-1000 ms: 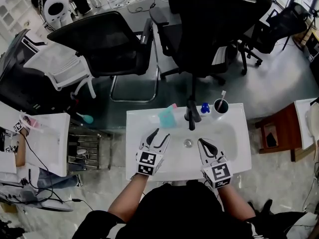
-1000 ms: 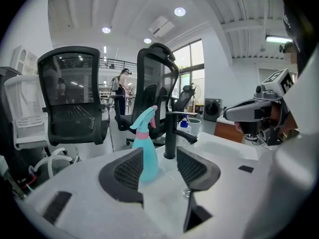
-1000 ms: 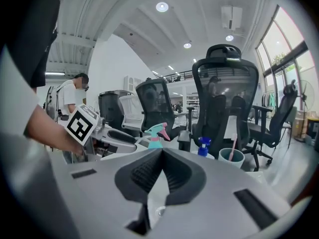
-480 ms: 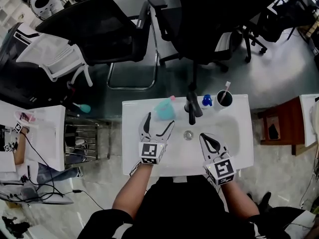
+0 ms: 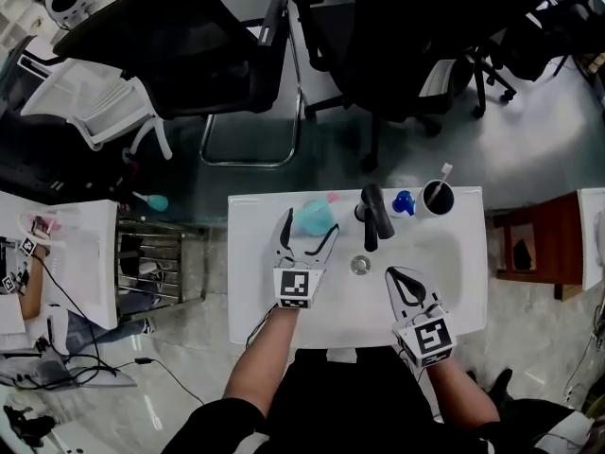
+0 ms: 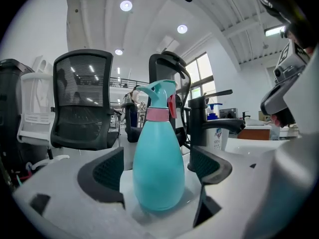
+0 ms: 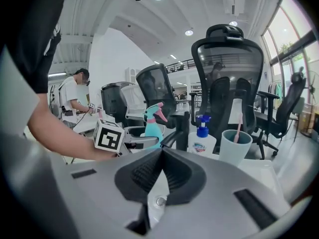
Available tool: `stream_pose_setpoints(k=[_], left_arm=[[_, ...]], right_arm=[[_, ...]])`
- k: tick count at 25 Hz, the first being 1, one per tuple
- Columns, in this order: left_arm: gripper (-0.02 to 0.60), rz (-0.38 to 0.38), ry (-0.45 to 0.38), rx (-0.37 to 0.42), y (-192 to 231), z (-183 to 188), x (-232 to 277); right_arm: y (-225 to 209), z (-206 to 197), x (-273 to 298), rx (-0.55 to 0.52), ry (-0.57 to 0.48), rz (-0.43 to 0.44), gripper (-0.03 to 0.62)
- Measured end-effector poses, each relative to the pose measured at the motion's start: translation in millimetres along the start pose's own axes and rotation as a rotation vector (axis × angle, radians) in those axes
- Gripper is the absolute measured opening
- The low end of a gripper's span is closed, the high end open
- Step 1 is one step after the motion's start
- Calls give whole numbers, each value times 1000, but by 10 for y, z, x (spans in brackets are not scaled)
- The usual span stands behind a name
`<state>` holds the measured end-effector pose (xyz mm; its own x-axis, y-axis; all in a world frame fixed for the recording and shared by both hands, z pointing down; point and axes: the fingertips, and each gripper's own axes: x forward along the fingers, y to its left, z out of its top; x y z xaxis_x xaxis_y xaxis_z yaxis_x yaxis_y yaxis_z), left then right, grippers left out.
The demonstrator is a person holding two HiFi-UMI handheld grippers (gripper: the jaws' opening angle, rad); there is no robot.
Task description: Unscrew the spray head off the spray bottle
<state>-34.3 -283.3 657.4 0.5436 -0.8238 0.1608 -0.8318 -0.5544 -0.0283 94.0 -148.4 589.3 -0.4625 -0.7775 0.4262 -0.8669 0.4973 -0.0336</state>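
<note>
A teal spray bottle (image 5: 315,218) with a pink collar (image 6: 158,114) and a teal spray head (image 6: 157,91) stands upright on the sink deck, left of the faucet. My left gripper (image 5: 310,227) is open, its jaws having just been opening wide. The bottle's body (image 6: 158,163) stands between the pads (image 6: 107,173), which do not press on it. My right gripper (image 5: 406,287) hovers over the basin, shut and empty. In the right gripper view the bottle (image 7: 152,126) shows beyond the shut right gripper (image 7: 162,171).
A black faucet (image 5: 373,218) stands at the back of the white sink (image 5: 255,301). To its right are a blue-capped soap bottle (image 5: 404,201) and a cup with a toothbrush (image 5: 437,197). Black office chairs (image 5: 180,55) stand beyond the sink. A person stands far left (image 7: 75,96).
My left gripper has moved forward to the bottle and spread its jaws, so they now straddle it. My right gripper has drifted slightly toward the sink's front edge.
</note>
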Motion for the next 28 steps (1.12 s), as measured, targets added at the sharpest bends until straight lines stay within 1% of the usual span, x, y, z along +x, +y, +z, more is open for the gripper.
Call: stream_pose_setpoints(k=[4,11,16,21,25,28], left_arm=[[417,-2,-7,24,-17,-34,109],[416,30,-9,23,36,-102,218],[414,34,-17,27,54,-104,291],[405,41,-7,34,65,-103,346],[399,42,4,35,54,-70,326],[396,31,-2,53,31,13,295]], right_arm=[[-28,-62,60,6,6,7,5],[-31,-108,63,8,26,22,5],[-55,-183,51,12,41,23,5],[-69,-183,44,20,39,24,5],[-65,-182,18,27,43,24,5],[-62,-174,18,25,37,23,5]])
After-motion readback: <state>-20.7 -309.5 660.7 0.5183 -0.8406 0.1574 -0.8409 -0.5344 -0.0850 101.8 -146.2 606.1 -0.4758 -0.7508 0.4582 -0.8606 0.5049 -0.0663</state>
